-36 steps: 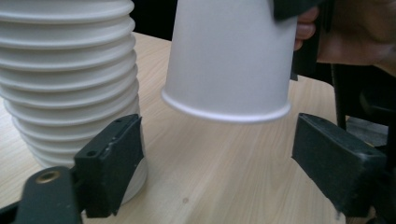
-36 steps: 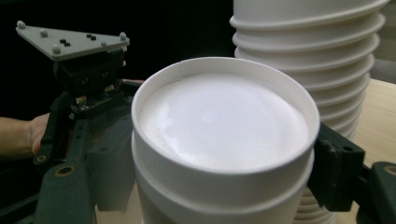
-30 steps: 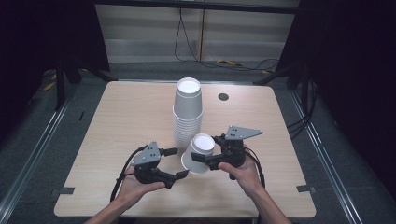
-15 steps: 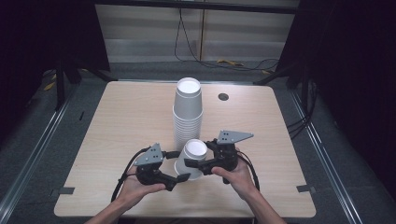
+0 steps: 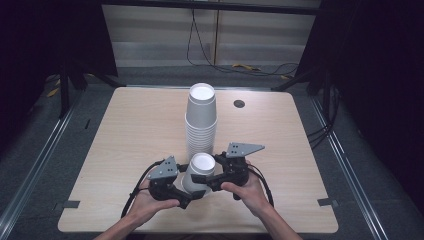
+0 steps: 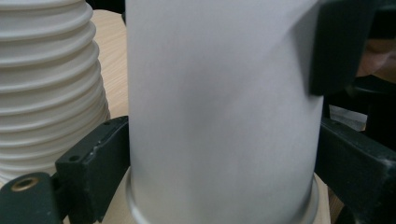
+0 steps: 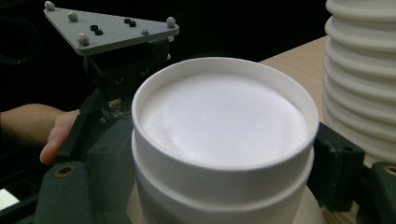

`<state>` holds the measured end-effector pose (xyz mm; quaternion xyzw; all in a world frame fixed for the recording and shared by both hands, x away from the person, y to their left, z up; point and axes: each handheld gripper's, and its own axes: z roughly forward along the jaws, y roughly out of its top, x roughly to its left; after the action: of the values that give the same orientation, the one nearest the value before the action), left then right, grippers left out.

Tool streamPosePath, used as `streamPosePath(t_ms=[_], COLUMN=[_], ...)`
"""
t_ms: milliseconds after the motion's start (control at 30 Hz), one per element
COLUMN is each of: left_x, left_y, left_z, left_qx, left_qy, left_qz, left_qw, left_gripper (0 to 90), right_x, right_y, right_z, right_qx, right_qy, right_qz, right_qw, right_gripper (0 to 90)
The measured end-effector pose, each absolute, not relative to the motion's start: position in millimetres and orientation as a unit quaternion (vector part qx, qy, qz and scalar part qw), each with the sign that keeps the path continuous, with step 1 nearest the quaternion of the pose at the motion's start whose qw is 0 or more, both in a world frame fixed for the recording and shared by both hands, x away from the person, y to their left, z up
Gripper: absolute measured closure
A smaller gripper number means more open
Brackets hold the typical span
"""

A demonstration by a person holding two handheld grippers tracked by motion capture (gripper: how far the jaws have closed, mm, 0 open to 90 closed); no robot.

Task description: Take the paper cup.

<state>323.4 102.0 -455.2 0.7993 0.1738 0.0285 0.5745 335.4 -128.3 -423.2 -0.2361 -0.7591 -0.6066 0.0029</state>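
Paper cups (image 5: 198,172), white, unprinted, nested and upside down at desk (image 5: 125,135) front, before tall cup stack (image 5: 201,117). Right hand-held gripper (image 5: 216,175) clamps them; left hand-held gripper (image 5: 186,192) jaws, just opened, flank them.

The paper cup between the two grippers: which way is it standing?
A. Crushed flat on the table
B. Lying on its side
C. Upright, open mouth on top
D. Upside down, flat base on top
D: the paper cup shows its closed, recessed base on top in the right gripper view, and in the left gripper view its rolled rim sits at the bottom, next to the tall stack of cups.
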Motion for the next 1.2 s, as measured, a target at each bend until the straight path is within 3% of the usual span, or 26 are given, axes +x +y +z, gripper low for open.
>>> streamPosePath(t_ms=[833, 1033, 1200], left_x=[322.3, 323.0, 323.8], left_y=[102.3, 103.0, 105.4], left_z=[-455.6, -455.5, -454.1], left_qx=[0.808, 0.813, 0.815], left_qy=[0.159, 0.157, 0.156], left_qz=[0.036, 0.039, 0.040], left_qw=[0.566, 0.560, 0.557], left_gripper=[13.4, 14.4, 14.6], right_x=[333.4, 333.4, 333.5], right_y=[-123.2, -123.0, -125.1], right_z=[-424.2, -423.3, -421.3], right_qx=[-0.238, -0.243, -0.245], right_qy=[-0.756, -0.759, -0.760], right_qz=[-0.610, -0.604, -0.602], right_qw=[0.023, 0.032, 0.030], right_gripper=[21.0, 13.9, 14.0])
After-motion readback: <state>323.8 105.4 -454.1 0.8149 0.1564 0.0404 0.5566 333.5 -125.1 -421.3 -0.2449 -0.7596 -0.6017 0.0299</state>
